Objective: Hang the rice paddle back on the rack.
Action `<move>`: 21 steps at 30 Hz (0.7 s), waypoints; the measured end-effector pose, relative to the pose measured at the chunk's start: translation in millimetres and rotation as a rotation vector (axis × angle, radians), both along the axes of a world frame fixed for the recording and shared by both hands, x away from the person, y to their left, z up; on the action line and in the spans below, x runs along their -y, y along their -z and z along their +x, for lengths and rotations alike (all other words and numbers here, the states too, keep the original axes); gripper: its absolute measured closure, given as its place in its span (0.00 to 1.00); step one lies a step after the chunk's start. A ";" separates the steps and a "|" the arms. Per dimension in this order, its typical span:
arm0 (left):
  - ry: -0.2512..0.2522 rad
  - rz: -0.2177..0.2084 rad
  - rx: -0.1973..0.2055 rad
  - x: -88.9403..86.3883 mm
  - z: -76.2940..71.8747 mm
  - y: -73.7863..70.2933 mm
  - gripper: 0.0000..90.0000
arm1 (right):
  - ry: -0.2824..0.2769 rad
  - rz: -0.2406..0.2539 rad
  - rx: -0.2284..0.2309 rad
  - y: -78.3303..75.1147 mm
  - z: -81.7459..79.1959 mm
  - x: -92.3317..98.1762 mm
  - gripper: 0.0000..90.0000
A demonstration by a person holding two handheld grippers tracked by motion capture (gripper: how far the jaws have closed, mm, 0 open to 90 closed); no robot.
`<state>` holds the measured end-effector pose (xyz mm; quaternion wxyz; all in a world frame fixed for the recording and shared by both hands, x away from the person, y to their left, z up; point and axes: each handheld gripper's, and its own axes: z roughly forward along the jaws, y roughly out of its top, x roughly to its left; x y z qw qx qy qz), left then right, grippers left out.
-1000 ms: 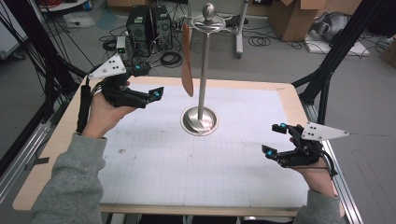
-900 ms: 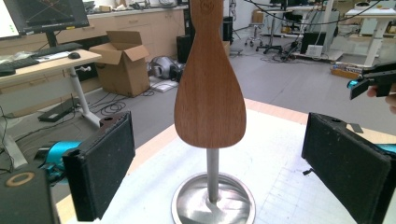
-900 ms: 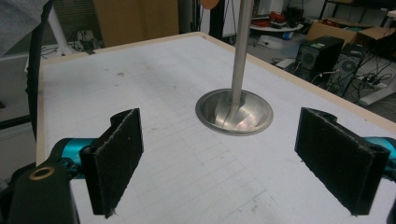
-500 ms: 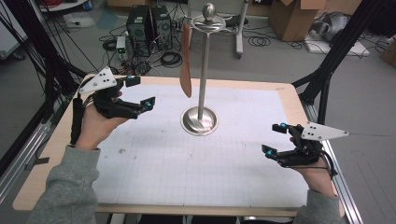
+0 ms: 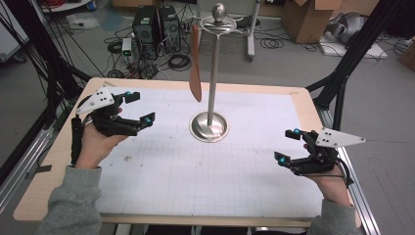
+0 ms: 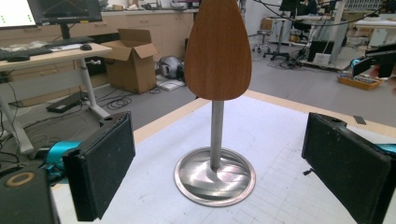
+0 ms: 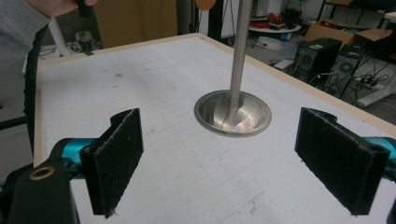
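Black foam-faced jaws, both pairs spread wide, nothing between them.

Left gripper (image 5: 139, 108): raised off the table at the left side, aimed right toward the stand. In the left gripper view its pads (image 6: 100, 170) frame the wooden spatula (image 6: 218, 49) dead ahead, the blade hanging above jaw level and well apart from them. No contact.

Right gripper (image 5: 288, 147): low at the near right of the table, hand resting by the edge. Jaws wide, pointed at the stand's base (image 7: 233, 113). Looks idle.

Wooden spatula (image 5: 195, 63): hangs blade-down from the top ring of the metal stand (image 5: 212, 93), on the left side of the pole, blade tip clear of the base dish. The stand sits centre-far on the white gridded mat (image 5: 205, 171), which covers the wooden table (image 5: 49, 166).

Progress, as I judge it: early. Spatula not yet grasped, not lifted off its hook. The left gripper appears to be on approach; the whole of the pick is left, namely closing the gap, rising to blade or handle height, closing the jaws, then lifting it clear of the ring.

Spatula relative to the left gripper: to its right, slightly farther back, and higher.
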<state>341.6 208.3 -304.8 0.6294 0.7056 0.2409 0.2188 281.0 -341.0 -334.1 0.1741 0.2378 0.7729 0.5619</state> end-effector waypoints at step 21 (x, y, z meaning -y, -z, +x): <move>-0.033 -0.040 0.019 -16.7 -26.6 23.7 0.11 | 0.037 0.098 0.024 -4.6 3.4 8.8 0.16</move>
